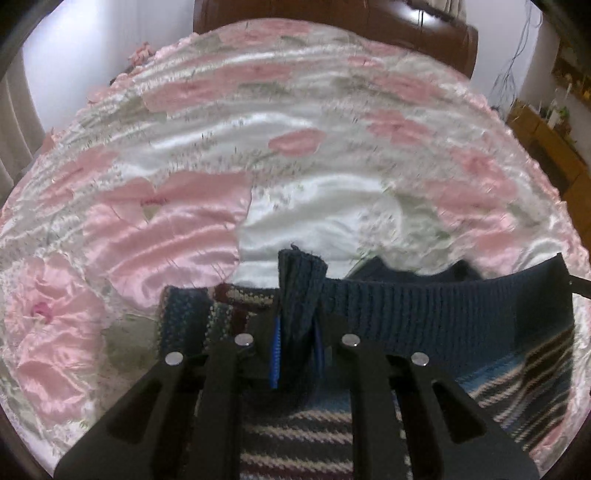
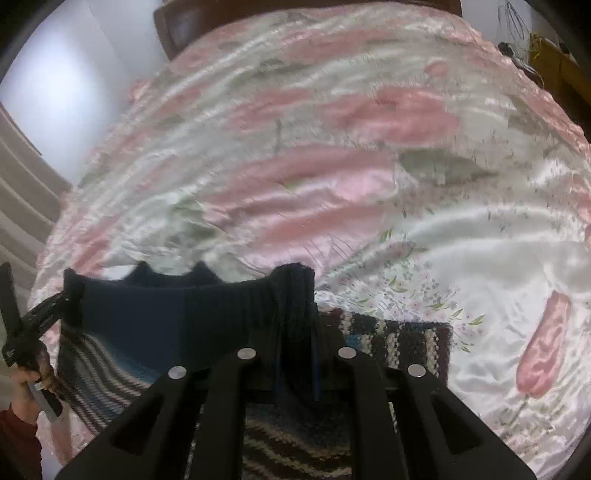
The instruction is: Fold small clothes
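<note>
A small knitted sweater with a navy ribbed hem (image 1: 443, 314) and a striped body (image 1: 295, 435) is held up over the bed. My left gripper (image 1: 297, 332) is shut on one corner of the navy hem. In the right wrist view my right gripper (image 2: 295, 332) is shut on the other corner of the hem (image 2: 221, 310), which stretches taut between the two. The striped body (image 2: 99, 373) hangs below. The left gripper (image 2: 55, 306) shows at that view's left edge, held by a hand (image 2: 22, 380).
A satin bedspread (image 1: 295, 184) with pink flowers covers the bed under the sweater. A dark wooden headboard (image 1: 369, 22) stands at the far end. Wooden furniture (image 1: 546, 140) stands at the right, a pale wall (image 2: 55, 81) at the left.
</note>
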Action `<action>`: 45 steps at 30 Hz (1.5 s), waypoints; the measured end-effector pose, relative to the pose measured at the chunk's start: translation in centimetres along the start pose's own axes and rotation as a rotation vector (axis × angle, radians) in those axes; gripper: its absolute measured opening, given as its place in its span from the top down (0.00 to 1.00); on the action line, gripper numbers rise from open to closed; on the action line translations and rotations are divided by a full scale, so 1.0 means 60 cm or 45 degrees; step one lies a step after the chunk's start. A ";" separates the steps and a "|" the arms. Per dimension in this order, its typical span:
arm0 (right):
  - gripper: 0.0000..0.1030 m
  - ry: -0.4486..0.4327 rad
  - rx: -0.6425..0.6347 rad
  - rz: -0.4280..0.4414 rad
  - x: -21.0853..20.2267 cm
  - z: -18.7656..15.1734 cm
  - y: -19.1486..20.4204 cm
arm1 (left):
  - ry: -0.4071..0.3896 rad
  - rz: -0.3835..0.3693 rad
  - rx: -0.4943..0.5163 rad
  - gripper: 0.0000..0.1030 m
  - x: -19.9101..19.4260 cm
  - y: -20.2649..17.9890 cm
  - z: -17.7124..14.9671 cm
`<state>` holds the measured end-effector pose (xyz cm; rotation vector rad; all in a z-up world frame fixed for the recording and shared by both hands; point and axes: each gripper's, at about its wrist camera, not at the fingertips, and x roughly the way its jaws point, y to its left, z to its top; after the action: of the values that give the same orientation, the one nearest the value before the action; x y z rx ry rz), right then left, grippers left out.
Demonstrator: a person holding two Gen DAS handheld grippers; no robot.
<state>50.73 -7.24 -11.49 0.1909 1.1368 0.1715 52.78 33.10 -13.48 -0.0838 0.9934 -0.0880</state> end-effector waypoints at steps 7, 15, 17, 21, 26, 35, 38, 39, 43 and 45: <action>0.82 0.075 0.006 -0.084 0.068 -0.025 -0.014 | 0.103 0.067 0.004 0.82 0.066 0.003 -0.020; 0.62 0.012 0.011 -0.037 -0.029 -0.043 -0.035 | 0.041 0.104 -0.027 0.53 0.008 0.022 -0.021; 0.61 -0.006 -0.007 -0.003 -0.074 -0.062 -0.043 | -0.007 0.099 -0.012 0.53 -0.041 0.035 -0.029; 0.53 0.040 -0.081 0.097 -0.159 -0.151 -0.062 | -0.010 0.081 -0.017 0.49 -0.123 0.059 -0.083; 0.53 0.154 -0.143 0.162 -0.184 -0.282 -0.067 | -0.011 0.062 0.010 0.44 -0.193 0.052 -0.183; 0.70 0.180 -0.088 0.190 -0.127 -0.335 -0.077 | 0.096 0.022 0.008 0.40 -0.157 0.003 -0.268; 0.87 0.181 -0.076 0.219 -0.133 -0.335 -0.085 | 0.167 0.052 0.034 0.40 -0.128 -0.003 -0.277; 0.88 0.178 -0.077 0.223 -0.140 -0.337 -0.089 | 0.175 0.056 0.044 0.40 -0.125 -0.005 -0.279; 0.89 0.163 -0.129 0.193 -0.165 -0.337 -0.089 | 0.198 0.041 0.045 0.39 -0.119 0.001 -0.280; 0.89 0.200 -0.131 0.152 -0.149 -0.344 -0.093 | 0.214 0.029 0.032 0.37 -0.112 0.006 -0.284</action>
<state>28.48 -13.40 -13.31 0.1557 1.2702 0.3549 34.86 33.68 -17.17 -0.0423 1.1604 -0.0878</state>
